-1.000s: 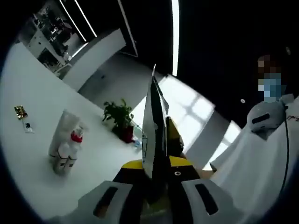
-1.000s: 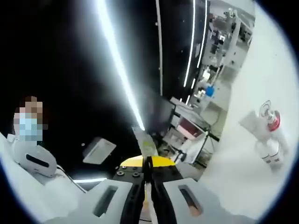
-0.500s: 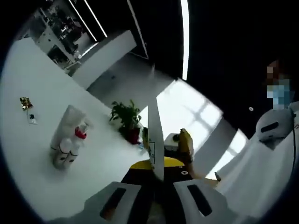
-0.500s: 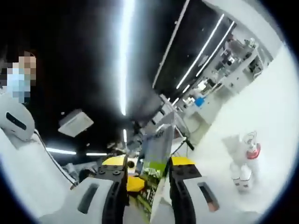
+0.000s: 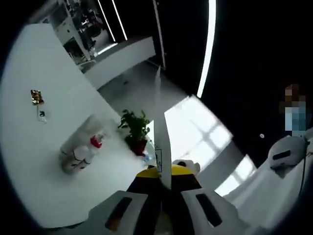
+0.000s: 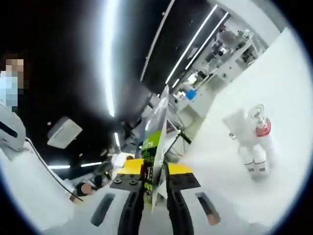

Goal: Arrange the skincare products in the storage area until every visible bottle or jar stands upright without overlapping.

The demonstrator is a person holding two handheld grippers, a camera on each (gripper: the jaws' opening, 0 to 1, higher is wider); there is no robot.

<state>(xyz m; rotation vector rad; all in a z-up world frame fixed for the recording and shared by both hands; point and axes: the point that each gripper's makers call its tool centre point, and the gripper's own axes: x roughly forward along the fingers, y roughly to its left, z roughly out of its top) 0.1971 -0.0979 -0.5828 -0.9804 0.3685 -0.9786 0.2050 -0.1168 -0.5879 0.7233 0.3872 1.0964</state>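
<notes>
A thin flat sachet stands edge-on between my left gripper's jaws, which are shut on its lower end. In the right gripper view the same kind of flat sachet, silver with a green label, rises from my right gripper, whose jaws press against it. Yellow parts of the other gripper show just behind the sachet. A cluster of white skincare bottles, one with a red cap, stands on the white table, far ahead and to the left. The right gripper view shows these bottles at the right.
A potted green plant stands beyond the bottles. A small gold item lies far off on the table. A person in white is at the right edge, and shelving with equipment lines the far wall.
The right gripper's jaws, apart around the sachet half a second ago, have drawn in onto it. Both views have swung, so the bottles sit differently in frame.
</notes>
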